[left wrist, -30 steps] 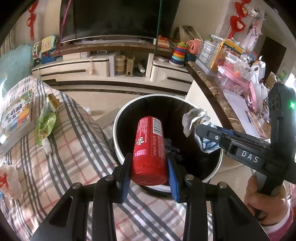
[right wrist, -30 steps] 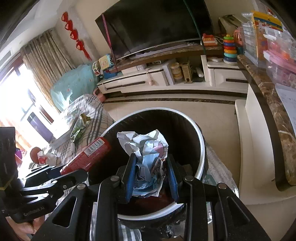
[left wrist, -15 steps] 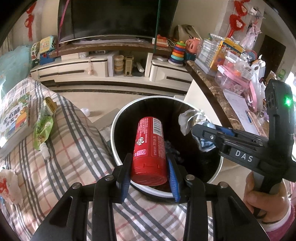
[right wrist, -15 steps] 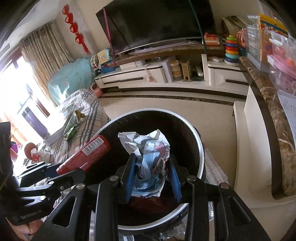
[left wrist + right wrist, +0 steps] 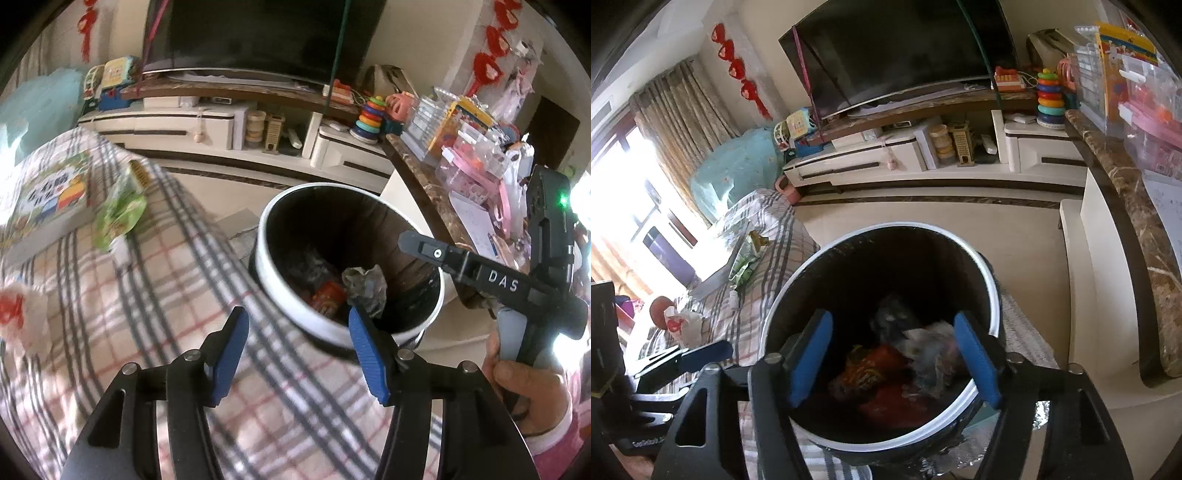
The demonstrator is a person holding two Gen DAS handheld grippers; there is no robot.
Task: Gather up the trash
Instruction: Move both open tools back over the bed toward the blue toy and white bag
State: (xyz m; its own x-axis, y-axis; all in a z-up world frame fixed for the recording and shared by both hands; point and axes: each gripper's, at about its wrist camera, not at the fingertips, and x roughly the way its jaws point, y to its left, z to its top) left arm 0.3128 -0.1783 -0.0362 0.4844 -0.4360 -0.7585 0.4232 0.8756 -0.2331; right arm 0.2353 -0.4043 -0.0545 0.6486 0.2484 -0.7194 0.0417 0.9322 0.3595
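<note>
Beside the plaid-covered table (image 5: pixel 155 295), my left gripper (image 5: pixel 297 354) and right gripper (image 5: pixel 895 354) have just opened wide, both now empty, dropping the red can (image 5: pixel 327 297) and crumpled paper (image 5: pixel 365 284) into the bin (image 5: pixel 291 302); two items collected.

Glossy white-rimmed bin (image 5: pixel 280 295), plaid cloth (image 5: pixel 155 295)

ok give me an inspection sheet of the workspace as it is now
surface: plaid cloth beside the bin.
job's things: red can and crumpled paper lie inside the bin; green wrapper and white bag still on the cloth.
clutter: book on the cloth.
grippers: left tool and right tool open and empty, jaws just opened.
cables: nothing seen.
surroundings: TV, toy rings.
</note>
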